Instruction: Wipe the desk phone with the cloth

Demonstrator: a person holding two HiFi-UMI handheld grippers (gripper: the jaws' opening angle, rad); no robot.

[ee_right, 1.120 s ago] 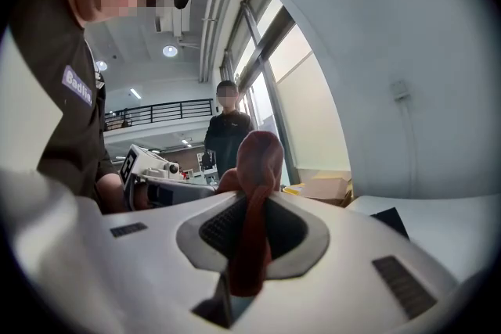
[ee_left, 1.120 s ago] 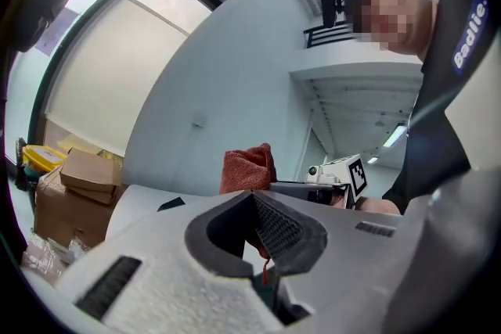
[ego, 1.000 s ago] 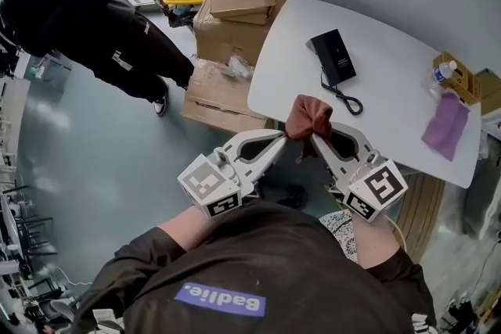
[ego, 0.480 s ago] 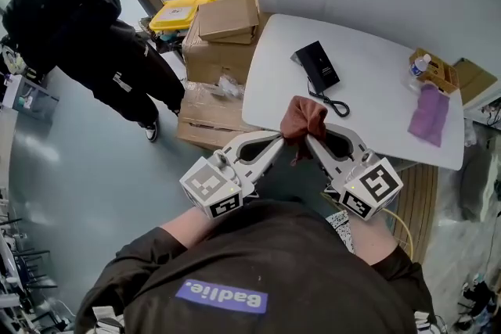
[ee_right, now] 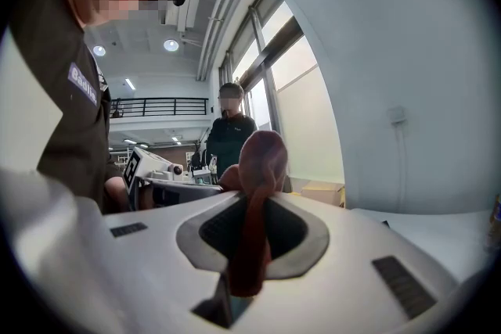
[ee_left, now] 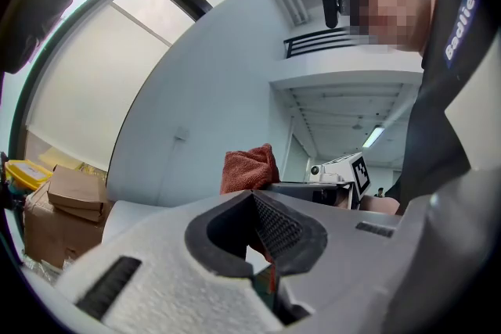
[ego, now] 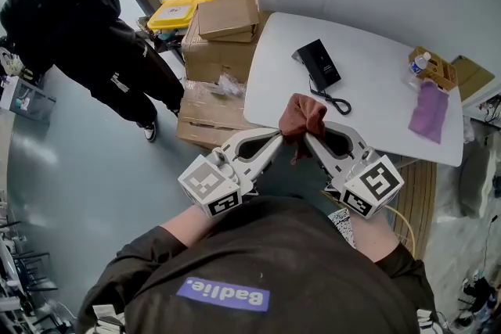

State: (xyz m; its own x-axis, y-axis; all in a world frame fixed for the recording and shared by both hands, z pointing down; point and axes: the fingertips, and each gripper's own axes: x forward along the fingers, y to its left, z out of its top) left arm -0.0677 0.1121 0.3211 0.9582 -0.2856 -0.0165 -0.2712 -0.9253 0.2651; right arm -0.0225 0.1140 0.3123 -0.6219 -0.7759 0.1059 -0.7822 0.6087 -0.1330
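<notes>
White table [ego: 391,113] carries phone [ego: 319,64]; left claw [ego: 280,137] and right claw [ego: 308,138] apparently clamp cloth [ego: 304,116].

White table [ego: 376,94]: desk phone [ego: 318,65] (black, corded), purple cloth [ego: 427,112], box [ego: 435,71].

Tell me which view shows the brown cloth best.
Head view: the whole cloth shows, bunched up and held between the left gripper and the right gripper. The left gripper view shows only a bunch above its jaws. The right gripper view shows only a close, blurred strip pinched in its jaws.
</notes>
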